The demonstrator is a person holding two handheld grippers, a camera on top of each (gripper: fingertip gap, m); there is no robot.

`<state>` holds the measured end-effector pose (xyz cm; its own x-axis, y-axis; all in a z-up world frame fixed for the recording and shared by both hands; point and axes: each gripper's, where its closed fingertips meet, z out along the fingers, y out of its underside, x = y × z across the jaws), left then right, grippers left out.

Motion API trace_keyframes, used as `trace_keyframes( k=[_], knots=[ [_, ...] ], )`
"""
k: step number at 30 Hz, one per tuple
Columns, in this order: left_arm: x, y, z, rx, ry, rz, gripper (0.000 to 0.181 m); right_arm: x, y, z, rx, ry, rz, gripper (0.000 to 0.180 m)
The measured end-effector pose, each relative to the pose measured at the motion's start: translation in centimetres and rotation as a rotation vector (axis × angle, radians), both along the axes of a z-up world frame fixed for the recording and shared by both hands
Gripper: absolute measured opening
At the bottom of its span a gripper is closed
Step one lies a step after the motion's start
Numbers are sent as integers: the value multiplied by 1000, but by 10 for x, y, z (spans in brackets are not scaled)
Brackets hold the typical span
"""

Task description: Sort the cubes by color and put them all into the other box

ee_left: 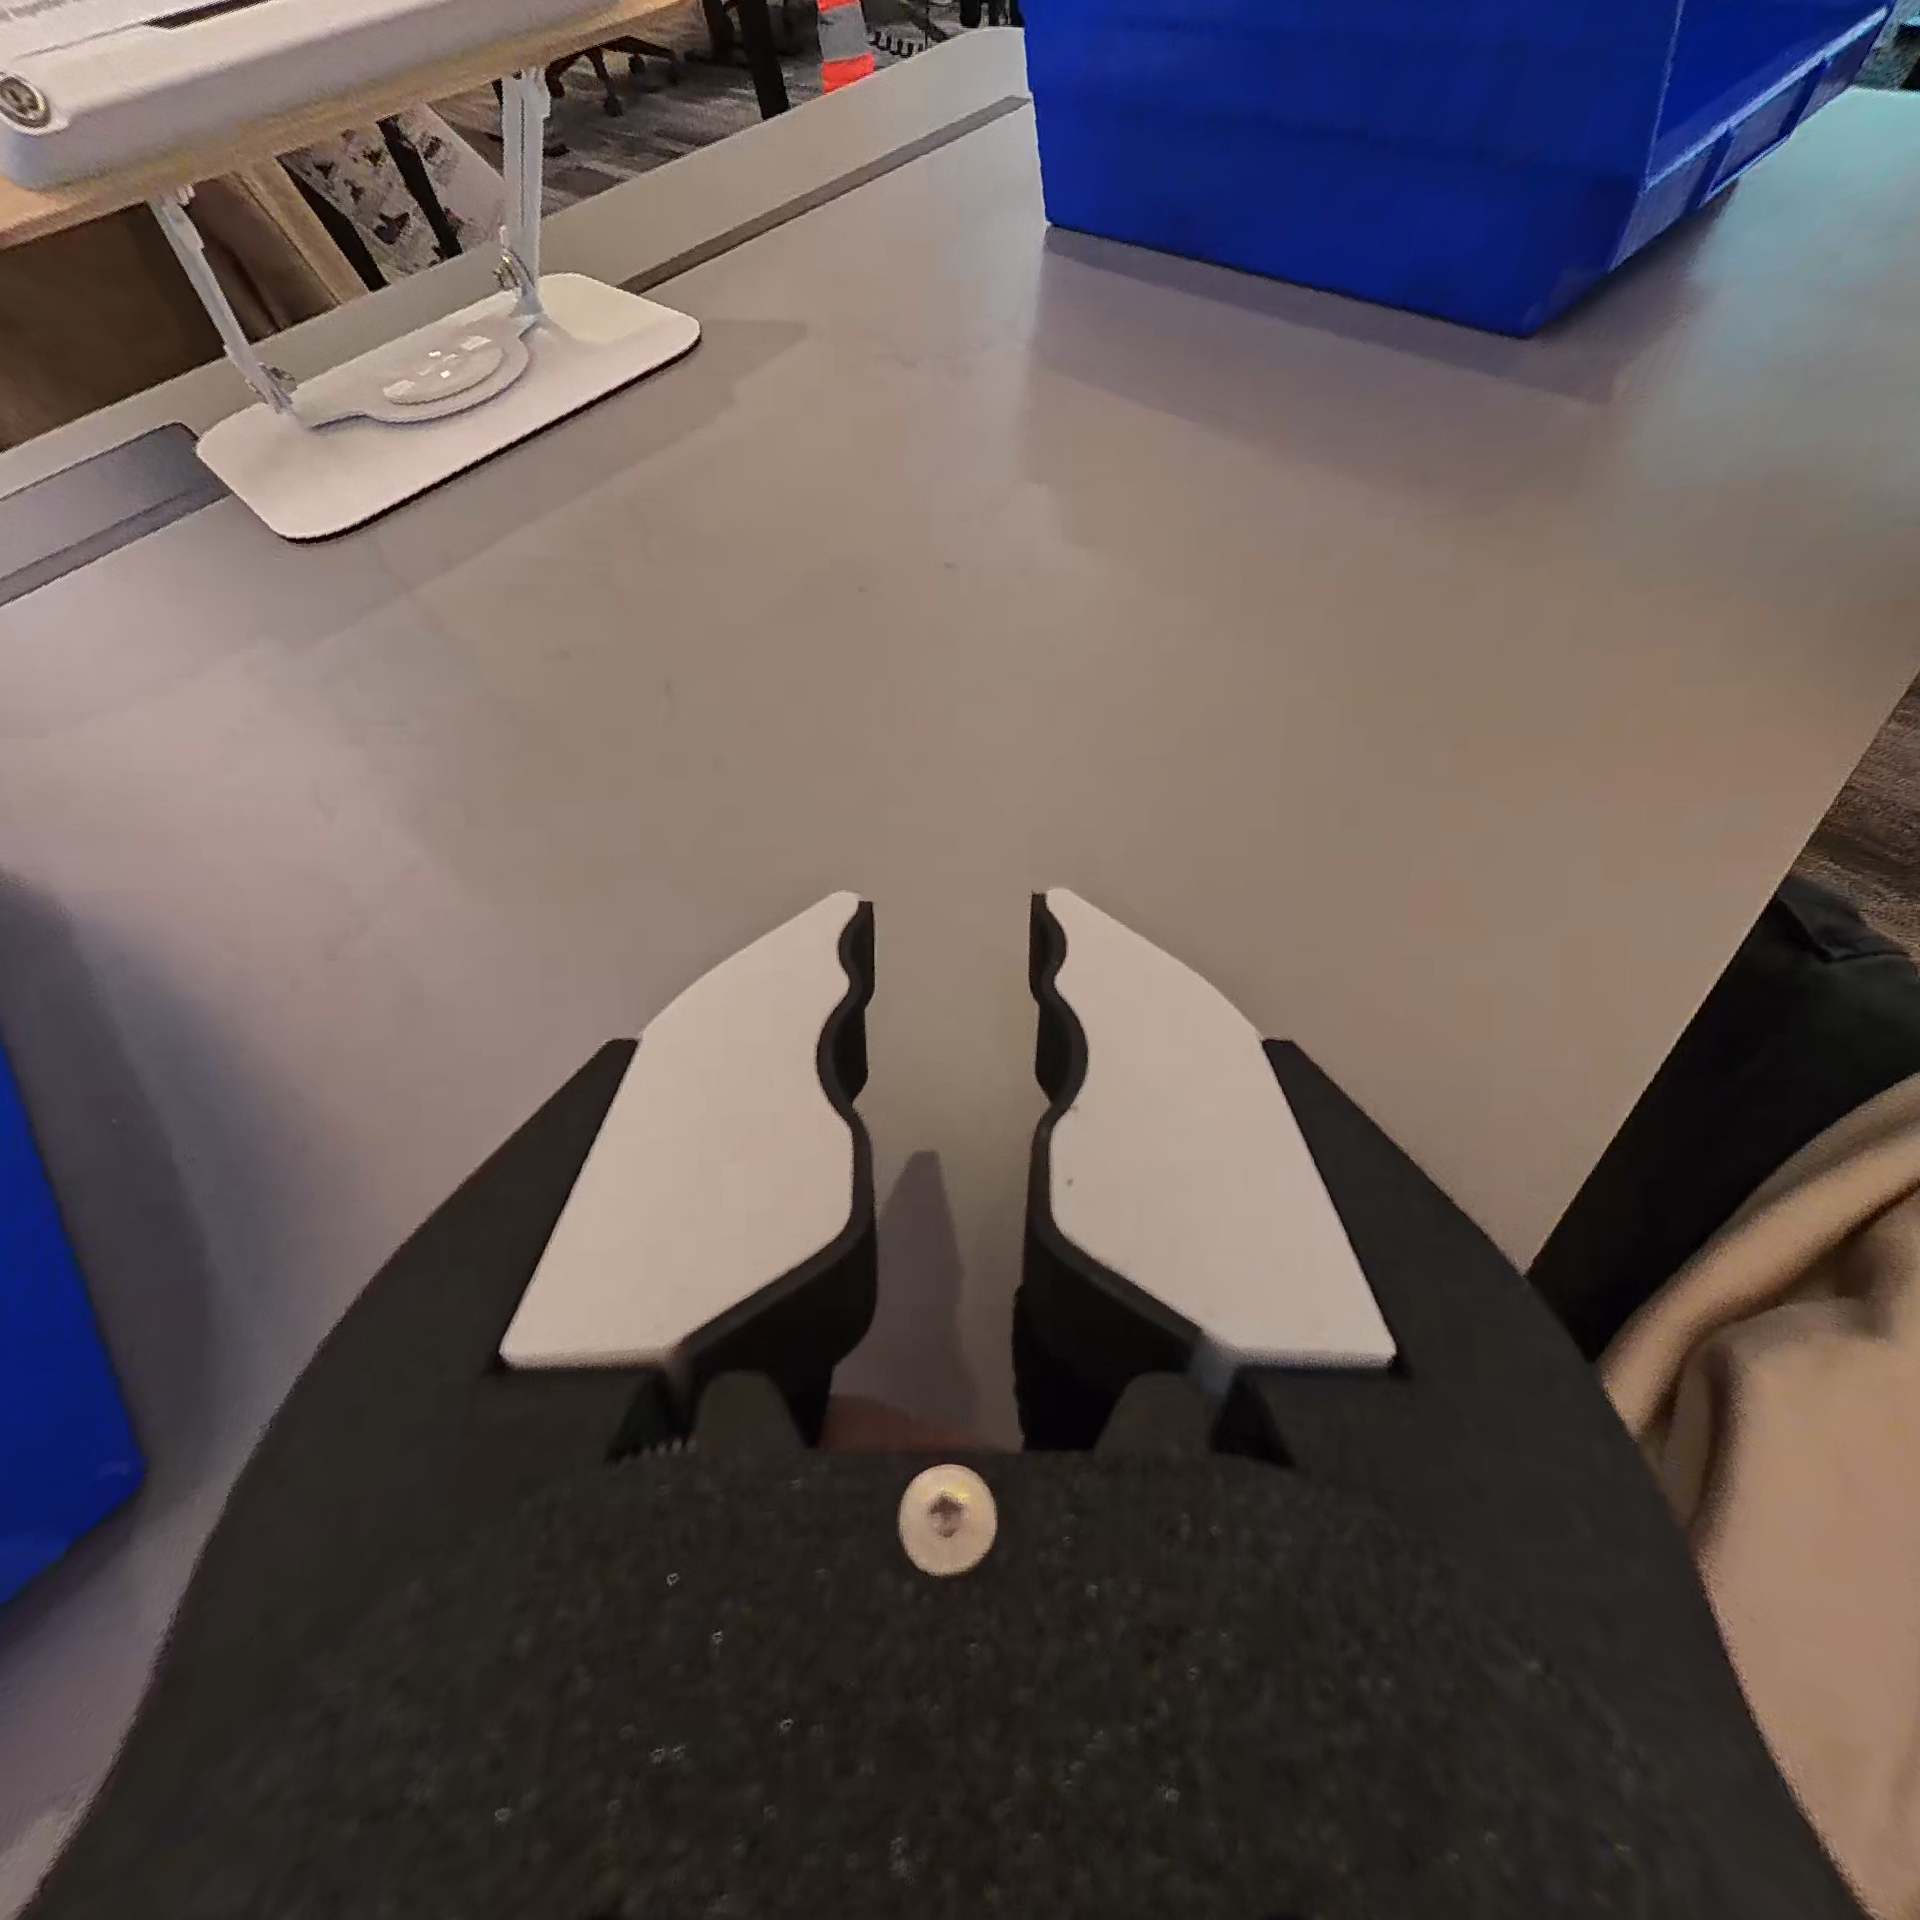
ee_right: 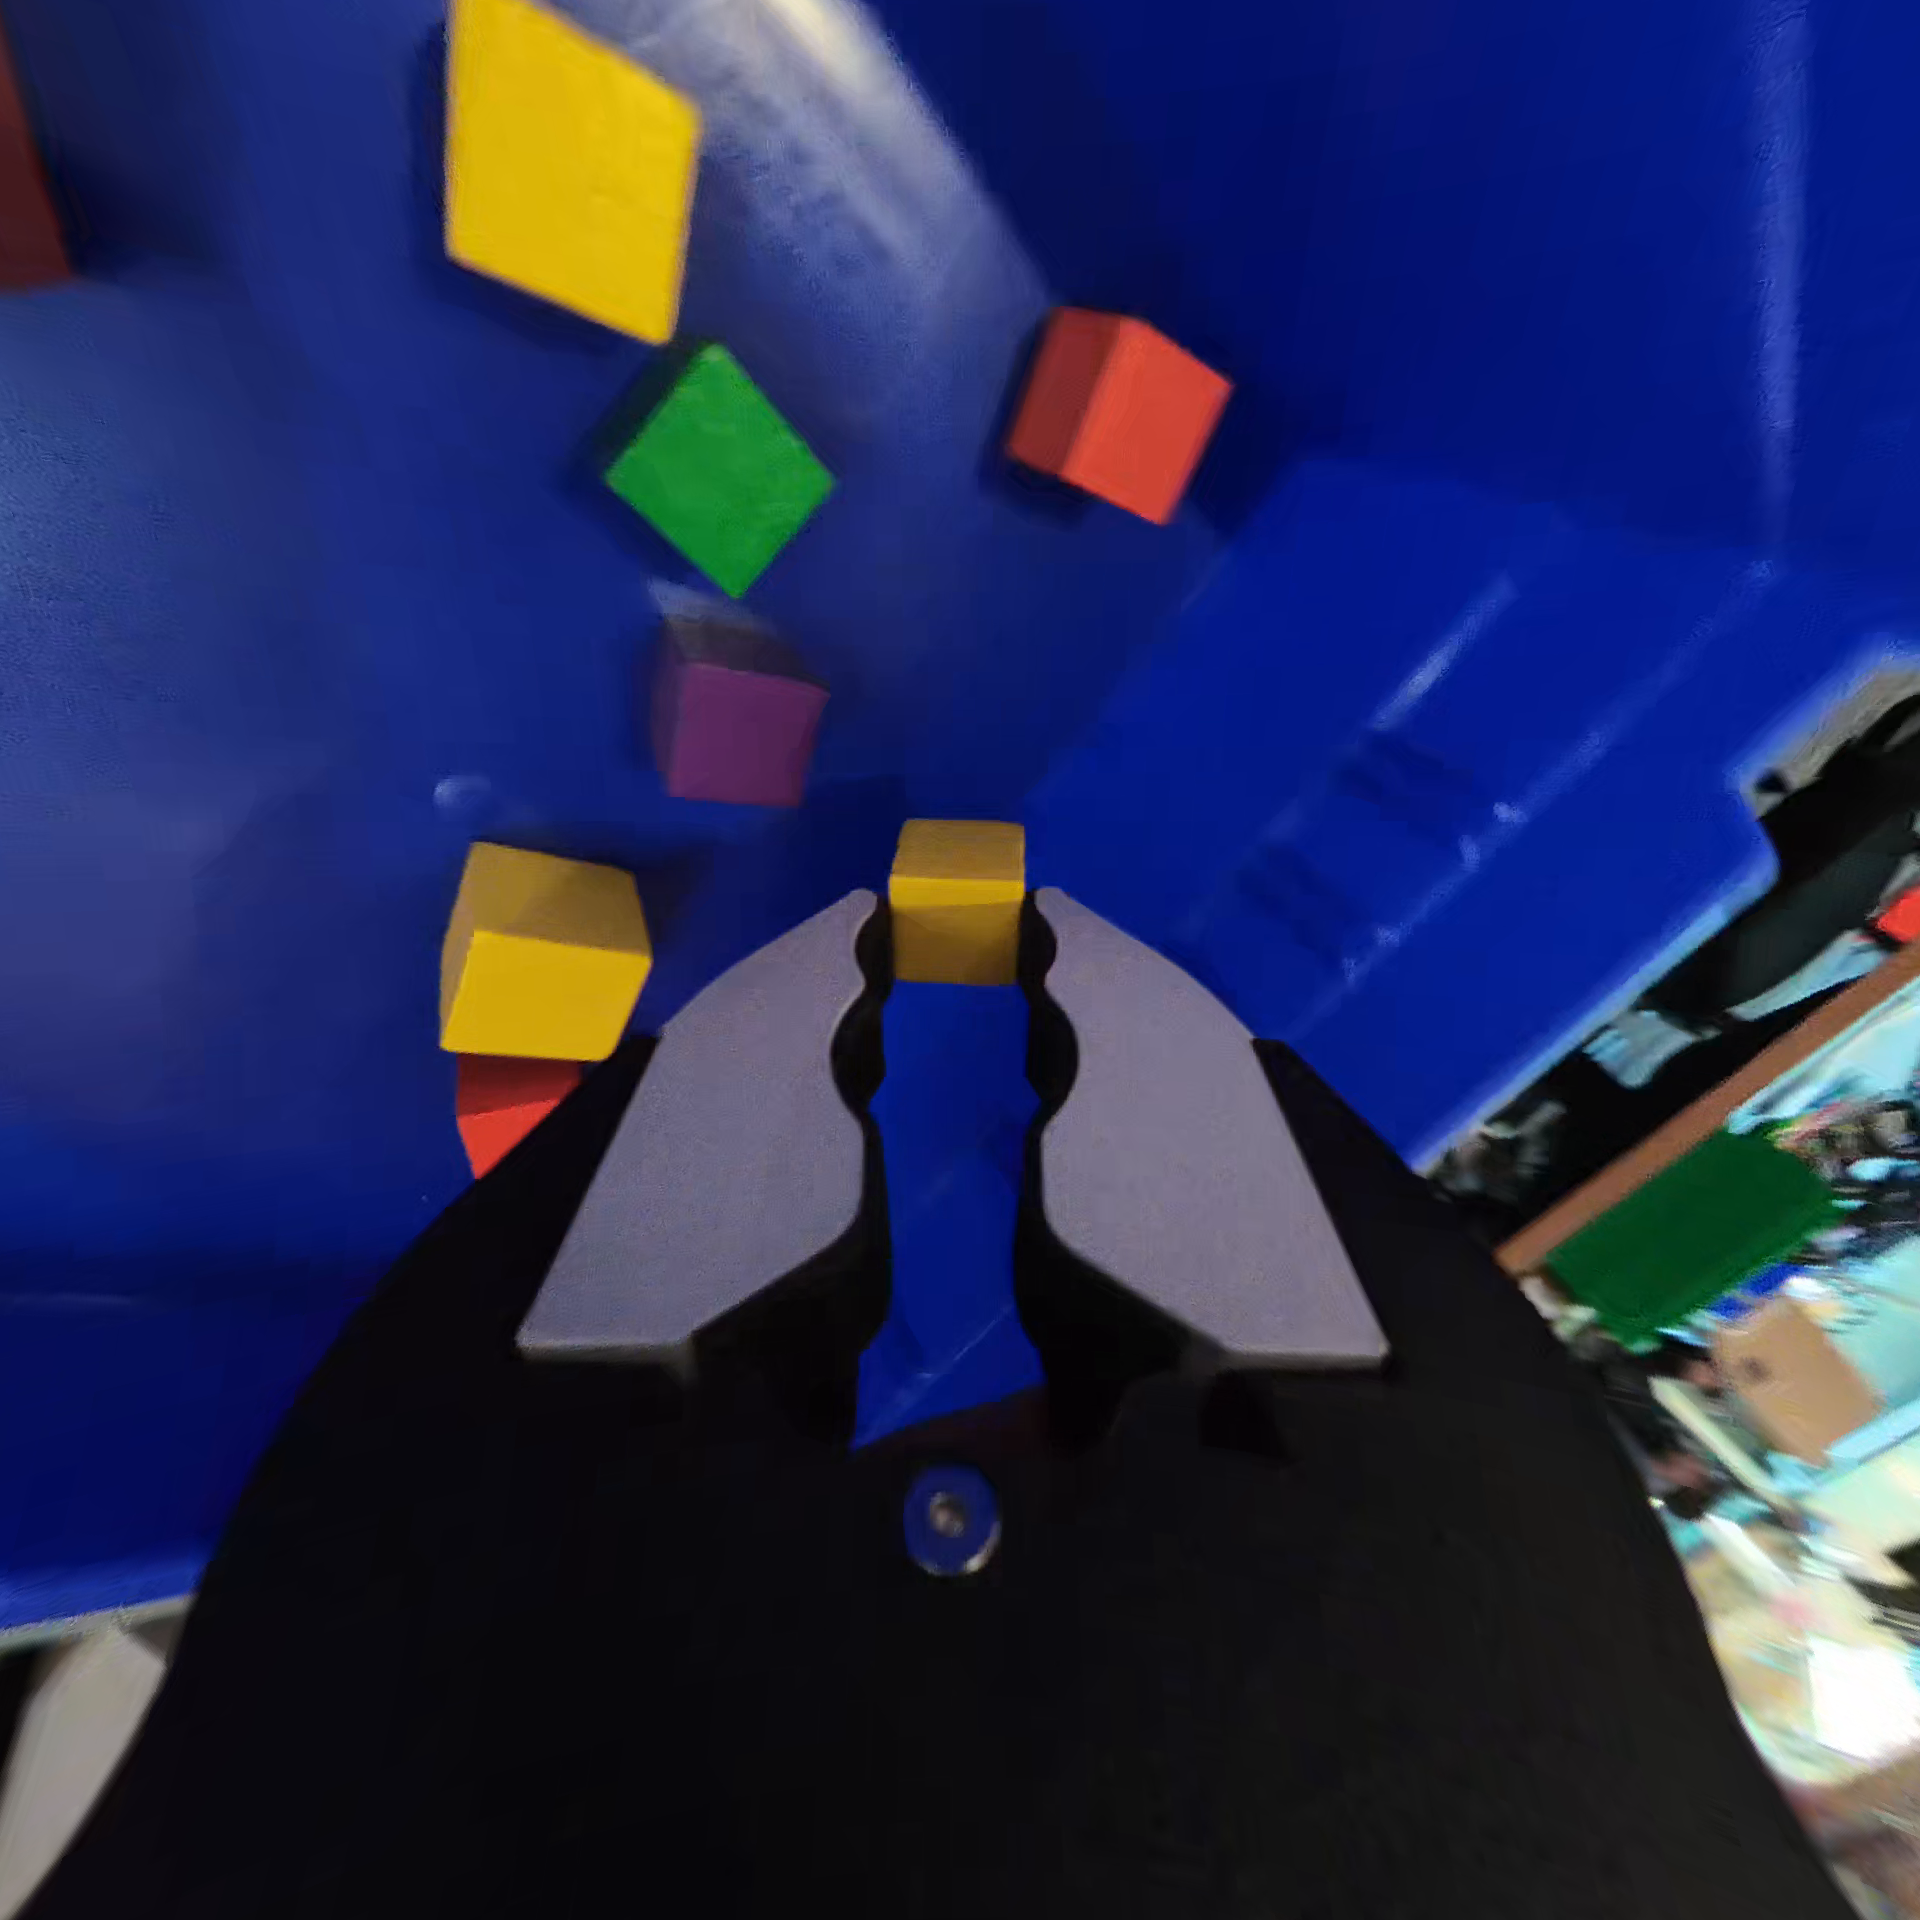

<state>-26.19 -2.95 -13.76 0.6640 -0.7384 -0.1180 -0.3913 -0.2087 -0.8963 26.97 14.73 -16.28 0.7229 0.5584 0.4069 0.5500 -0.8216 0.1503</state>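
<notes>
My right gripper (ee_right: 956,904) is shut on a small yellow cube (ee_right: 956,899) and holds it inside a blue box (ee_right: 1351,727). Loose on the box floor lie a large yellow cube (ee_right: 566,166), a green cube (ee_right: 719,473), an orange-red cube (ee_right: 1117,410), a purple cube (ee_right: 738,722), another yellow cube (ee_right: 540,956) and a red cube (ee_right: 509,1107) partly hidden behind my gripper. My left gripper (ee_left: 953,909) is open and empty above the grey table (ee_left: 935,623). A blue box (ee_left: 1403,156) stands at the far right of that view.
A white stand with a flat base (ee_left: 457,405) sits at the table's far left. Another blue box edge (ee_left: 52,1299) shows at the left. A person's beige sleeve (ee_left: 1787,1403) is at the right, by the table's edge (ee_left: 1714,966). A green block (ee_right: 1673,1236) lies outside the box. My right fingertips sit around 55 centimeters from my left ones.
</notes>
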Motion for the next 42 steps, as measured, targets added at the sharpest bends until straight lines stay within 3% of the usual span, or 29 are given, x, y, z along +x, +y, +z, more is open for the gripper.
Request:
trace_keyframes(
  k=[3,8,10,13,15,17,19,21,25,29,36,39,42],
  knots=[
    [-4,-1,0,8,10,6,28,3,-7,-10,-129,-40,5,23],
    [-6,-1,-1,-15,-7,0,28,-1,-17,1,-125,16,11,33],
    [-5,-1,-1,-20,-9,-4,28,-11,-21,33,23,29,32,34],
    [-4,-1,-1,-19,-12,-6,28,-58,-33,96,441,141,118,33],
    [-3,0,-1,-20,-9,-6,28,-125,-58,122,725,385,196,32],
    [-2,2,-2,-15,-3,-5,29,-216,-104,127,893,809,299,32],
    [-1,5,-2,-7,9,1,30,-289,-153,117,943,1200,319,28],
    [1,6,-4,-9,22,-3,32,-332,-186,94,952,1374,297,28],
    [0,9,-3,-14,6,8,34,-357,-211,75,983,1247,442,31],
    [0,7,-4,-42,-4,-1,41,-361,-209,57,935,1171,433,28],
    [-2,0,1,-99,-49,-13,41,-363,-207,51,794,1362,325,26],
    [-22,5,34,-47,-96,28,41,-356,-203,51,775,1401,277,25],
    [-84,40,88,62,-115,232,37,-352,-201,50,762,1421,246,24]
  ],
)
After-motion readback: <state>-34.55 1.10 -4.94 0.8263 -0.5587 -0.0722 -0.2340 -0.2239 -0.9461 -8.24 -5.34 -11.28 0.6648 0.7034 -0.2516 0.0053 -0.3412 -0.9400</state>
